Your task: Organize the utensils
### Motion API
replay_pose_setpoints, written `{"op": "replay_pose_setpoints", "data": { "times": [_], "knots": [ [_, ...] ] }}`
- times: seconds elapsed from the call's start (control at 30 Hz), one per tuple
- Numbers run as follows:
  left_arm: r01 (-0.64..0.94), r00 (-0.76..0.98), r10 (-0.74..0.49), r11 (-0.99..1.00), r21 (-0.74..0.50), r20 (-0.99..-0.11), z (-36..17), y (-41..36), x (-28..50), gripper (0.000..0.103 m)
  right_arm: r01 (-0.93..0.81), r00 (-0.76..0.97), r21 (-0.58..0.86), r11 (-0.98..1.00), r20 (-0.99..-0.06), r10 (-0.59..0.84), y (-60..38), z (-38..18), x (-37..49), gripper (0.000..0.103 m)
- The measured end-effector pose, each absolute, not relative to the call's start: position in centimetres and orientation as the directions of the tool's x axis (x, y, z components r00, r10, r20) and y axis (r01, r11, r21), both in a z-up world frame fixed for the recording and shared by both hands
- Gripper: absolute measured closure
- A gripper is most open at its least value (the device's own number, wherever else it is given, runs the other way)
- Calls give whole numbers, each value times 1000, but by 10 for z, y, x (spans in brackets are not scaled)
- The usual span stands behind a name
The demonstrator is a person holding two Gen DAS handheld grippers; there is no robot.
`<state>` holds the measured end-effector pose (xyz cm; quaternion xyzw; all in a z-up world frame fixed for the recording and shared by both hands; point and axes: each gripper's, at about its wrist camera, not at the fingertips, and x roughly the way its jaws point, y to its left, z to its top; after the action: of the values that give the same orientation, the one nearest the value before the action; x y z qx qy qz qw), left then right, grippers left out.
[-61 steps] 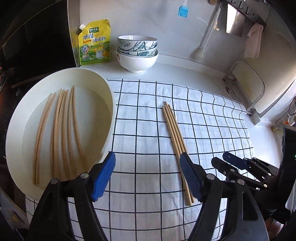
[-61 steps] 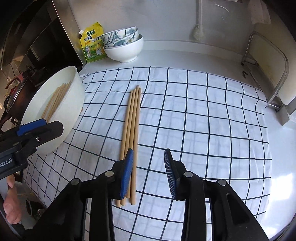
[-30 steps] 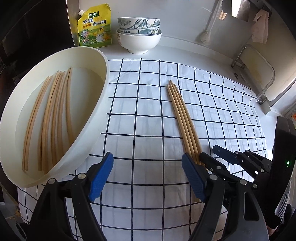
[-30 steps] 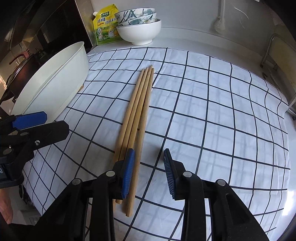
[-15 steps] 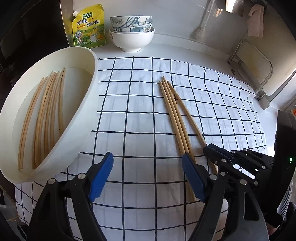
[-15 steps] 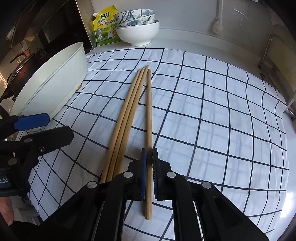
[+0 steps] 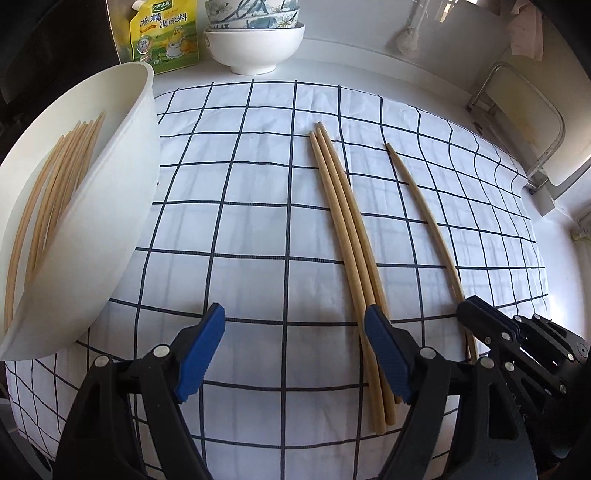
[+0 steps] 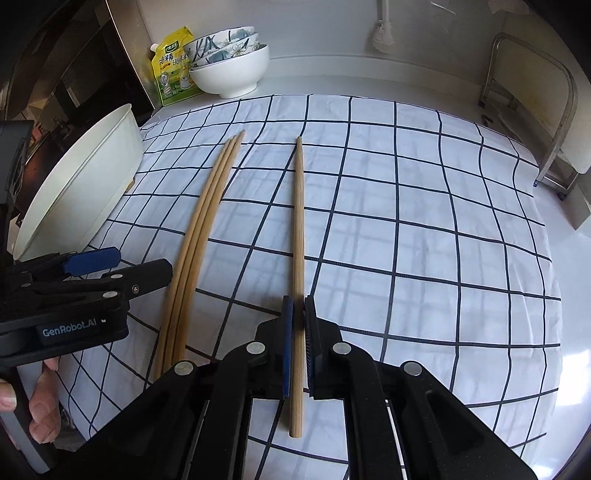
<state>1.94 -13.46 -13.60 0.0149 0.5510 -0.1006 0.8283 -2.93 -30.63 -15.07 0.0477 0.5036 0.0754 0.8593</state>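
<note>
My right gripper (image 8: 298,308) is shut on a single wooden chopstick (image 8: 298,221), held apart from the rest; it also shows in the left wrist view (image 7: 424,206), with the right gripper (image 7: 474,314) at its near end. Three chopsticks (image 7: 347,236) lie side by side on the checked cloth (image 7: 240,221), also seen in the right wrist view (image 8: 199,229). My left gripper (image 7: 295,343) is open and empty, its right finger just over their near ends. A white oval basin (image 7: 122,192) on the left holds several chopsticks (image 7: 48,199).
Stacked bowls (image 7: 255,40) and a yellow seasoning pouch (image 7: 166,33) stand at the back beside a dark appliance. A metal rack (image 8: 532,110) stands at the right edge. The checked cloth (image 8: 424,240) covers the counter.
My right gripper closed on one chopstick and pulled it to the right, away from the other three. My left gripper stayed open and moved lower and closer to the cloth.
</note>
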Motion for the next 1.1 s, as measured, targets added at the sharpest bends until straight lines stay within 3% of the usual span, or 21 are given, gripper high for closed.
{"op": "replay_pose_setpoints", "data": {
  "times": [0.23,0.4,0.93,1.0,1.1],
  "knots": [
    [187,381,-136,980,-68,-915,-138,-139,21,27,-65,494,179,982,-849,188,-310,-147,-27,95],
    [182,387,-98,983,-29,-917,-139,-147,24,23,-45,505,192,980,-843,188,-316,-143,-24,79],
    [153,376,-32,988,27,-926,-136,-139,27,21,-51,502,189,981,-844,189,-315,-146,-15,78],
    [145,375,-30,989,26,-927,-137,-138,30,21,-50,501,188,981,-845,188,-314,-147,-13,72],
    [138,365,-21,990,32,-931,-141,-141,33,22,-55,500,171,984,-848,175,-311,-148,-8,72]
  ]
}}
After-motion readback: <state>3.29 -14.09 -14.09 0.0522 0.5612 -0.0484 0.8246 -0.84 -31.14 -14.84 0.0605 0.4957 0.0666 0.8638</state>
